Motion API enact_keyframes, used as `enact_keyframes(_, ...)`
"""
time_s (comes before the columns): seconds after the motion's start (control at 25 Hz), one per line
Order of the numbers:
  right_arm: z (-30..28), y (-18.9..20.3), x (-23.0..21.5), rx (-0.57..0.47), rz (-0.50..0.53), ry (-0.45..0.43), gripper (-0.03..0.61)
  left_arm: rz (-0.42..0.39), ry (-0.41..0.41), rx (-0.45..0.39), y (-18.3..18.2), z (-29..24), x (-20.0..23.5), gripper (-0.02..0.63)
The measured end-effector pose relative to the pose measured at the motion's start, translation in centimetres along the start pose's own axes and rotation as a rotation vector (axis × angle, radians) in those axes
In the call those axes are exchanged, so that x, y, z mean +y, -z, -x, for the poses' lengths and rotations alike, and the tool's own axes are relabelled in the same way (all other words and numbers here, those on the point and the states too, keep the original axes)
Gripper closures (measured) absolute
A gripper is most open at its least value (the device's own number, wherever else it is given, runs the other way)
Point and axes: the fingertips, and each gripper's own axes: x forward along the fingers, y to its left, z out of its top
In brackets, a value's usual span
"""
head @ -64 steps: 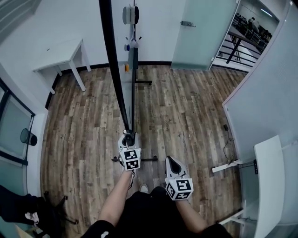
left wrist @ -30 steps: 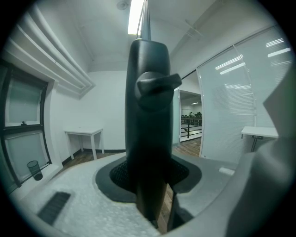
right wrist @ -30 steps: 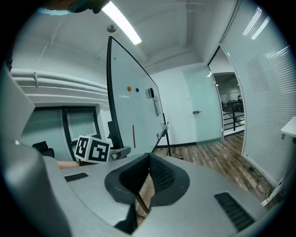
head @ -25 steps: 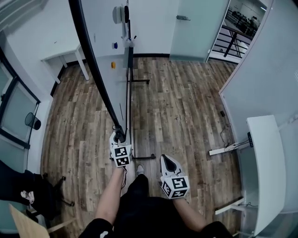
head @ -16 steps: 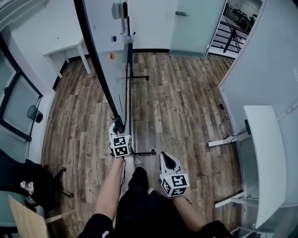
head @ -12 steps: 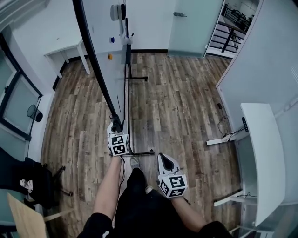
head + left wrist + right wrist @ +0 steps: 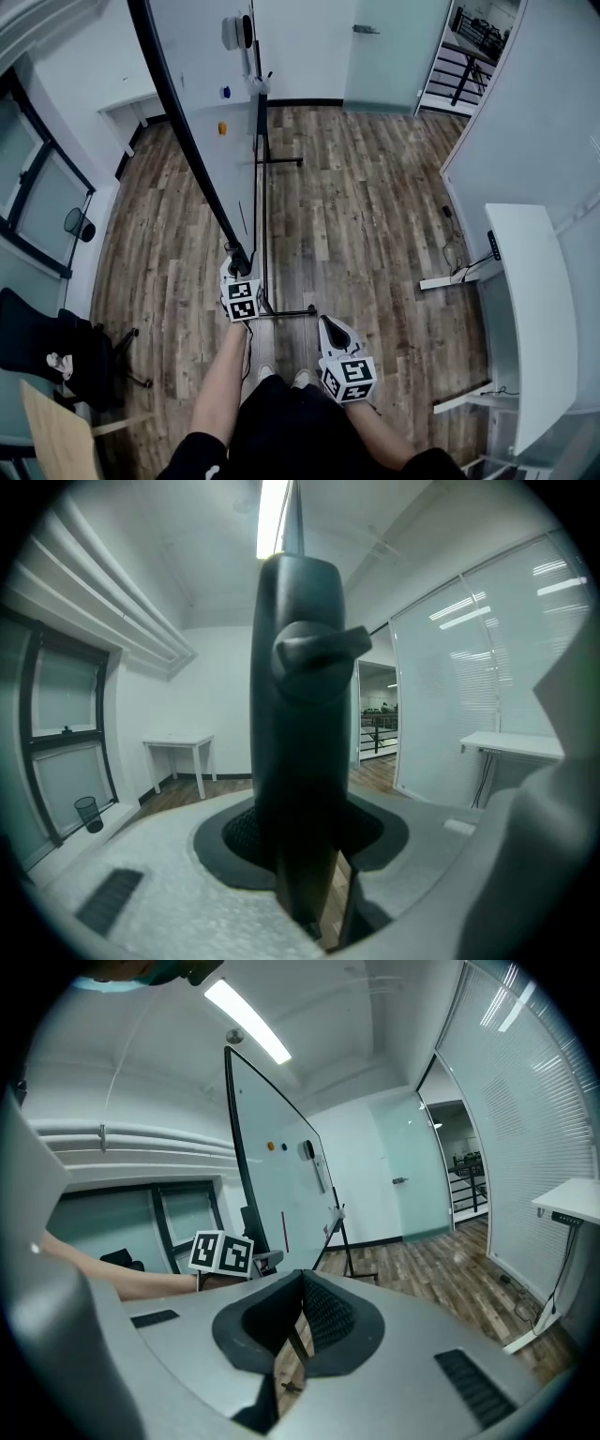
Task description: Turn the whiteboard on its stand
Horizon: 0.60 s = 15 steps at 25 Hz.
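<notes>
Left hand-held gripper [image 7: 238, 266] is clamped on the black frame [image 7: 187, 150] of the whiteboard [image 7: 211, 84], at the frame's near end. In the left gripper view the dark frame bar fills the gap between the jaws, with both pads pressed on it. Right hand-held gripper [image 7: 334, 328] hangs lower and to the right, well apart from the board. Its jaws are drawn together to a thin slit and hold nothing; only floor shows through the slit.

The whiteboard stands mid-room on its stand [image 7: 262, 187], in front of the person. From above, the frame runs as a long diagonal from the upper left down to the left hand-held gripper, and the white face shows to its right. A foot bar [image 7: 286, 312] of the stand lies on the wood floor [image 7: 375, 216] just beside the left hand-held gripper. A blue magnet [image 7: 225, 92] and an orange magnet [image 7: 222, 127] sit on the board's far part.

Around the room are a white desk [image 7: 525, 309] at the right, a small white table [image 7: 131, 101] at the far left, a black bin [image 7: 80, 225] by the window, and a black chair [image 7: 52, 347] at the near left.
</notes>
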Motion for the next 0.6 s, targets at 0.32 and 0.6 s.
enact_keyframes(0.32, -0.1, 1.0, 0.7, 0.015, -0.011, -0.008, 0.568, -0.004, 0.024, -0.001, 0.9, 2.5, -0.8, 0.442)
enact_keyframes(0.6, 0.5, 1.9, 1.6, 0.023, -0.003, -0.006, 0.568, 0.002, 0.024, -0.008, 1.5, 4.9, -1.8, 0.442)
